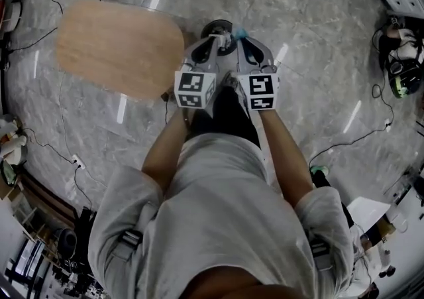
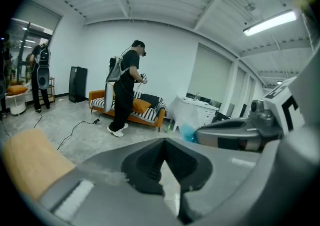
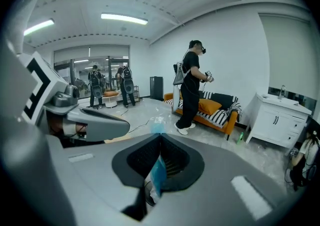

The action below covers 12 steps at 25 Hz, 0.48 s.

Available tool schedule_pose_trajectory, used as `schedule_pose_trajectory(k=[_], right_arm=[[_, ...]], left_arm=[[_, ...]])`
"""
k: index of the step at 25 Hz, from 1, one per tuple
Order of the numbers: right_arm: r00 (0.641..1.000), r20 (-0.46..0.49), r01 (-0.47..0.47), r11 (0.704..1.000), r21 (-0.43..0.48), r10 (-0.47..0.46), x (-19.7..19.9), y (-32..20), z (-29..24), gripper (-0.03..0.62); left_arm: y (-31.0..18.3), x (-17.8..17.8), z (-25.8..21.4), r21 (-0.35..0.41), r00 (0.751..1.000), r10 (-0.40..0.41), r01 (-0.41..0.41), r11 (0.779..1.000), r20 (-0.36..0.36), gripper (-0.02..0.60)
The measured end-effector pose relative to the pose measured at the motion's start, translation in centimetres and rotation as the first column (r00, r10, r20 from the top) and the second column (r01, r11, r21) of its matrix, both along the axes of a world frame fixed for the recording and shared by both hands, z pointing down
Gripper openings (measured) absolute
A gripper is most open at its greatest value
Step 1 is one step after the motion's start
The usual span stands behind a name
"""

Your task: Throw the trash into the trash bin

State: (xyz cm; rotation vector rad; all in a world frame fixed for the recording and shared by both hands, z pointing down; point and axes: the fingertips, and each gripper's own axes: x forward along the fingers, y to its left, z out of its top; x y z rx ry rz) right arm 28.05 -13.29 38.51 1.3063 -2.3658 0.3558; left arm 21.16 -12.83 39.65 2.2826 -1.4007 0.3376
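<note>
A thin blue-and-white wrapper [image 3: 158,174] is clamped in the right tongs [image 3: 160,137], near the rim of a round bin [image 1: 212,24] on the floor [image 1: 318,59]; the bin's inside cannot be made out. The left tongs [image 2: 164,144] are pressed together, empty.

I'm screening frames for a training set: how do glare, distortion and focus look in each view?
Head view: fisheye bend, white lamp-glare streaks on the polished floor, dim corners. Left gripper view: black round vignette, bright ceiling lamp, near wooden table soft. Right gripper view: same vignette; the blue wrapper between its jaws is blurred.
</note>
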Motion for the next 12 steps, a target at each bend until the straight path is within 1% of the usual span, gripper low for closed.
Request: schedule_pose_trajectory(k=[3, 7, 12], right_arm=[[0.999, 0.008, 0.040, 0.999, -0.021, -0.040, 1.1, -0.1, 1.2, 0.012], [0.996, 0.022, 0.087, 0.995, -0.051, -0.086, 0.3, -0.5, 3.3, 0.012], [0.995, 0.018, 0.098, 0.986, -0.132, -0.096, -0.1, -0.9, 9.5, 0.012]], left_arm=[[0.4, 0.6, 0.9, -0.023, 0.999, -0.044, 0.045, 0.999, 0.014, 0.018], [0.9, -0.4, 3.4, -0.068, 0.995, -0.096, 0.098, 0.993, 0.028, 0.018], [0.7, -1.0, 7.9, -0.128, 0.995, -0.089, 0.093, 0.987, 0.041, 0.018]])
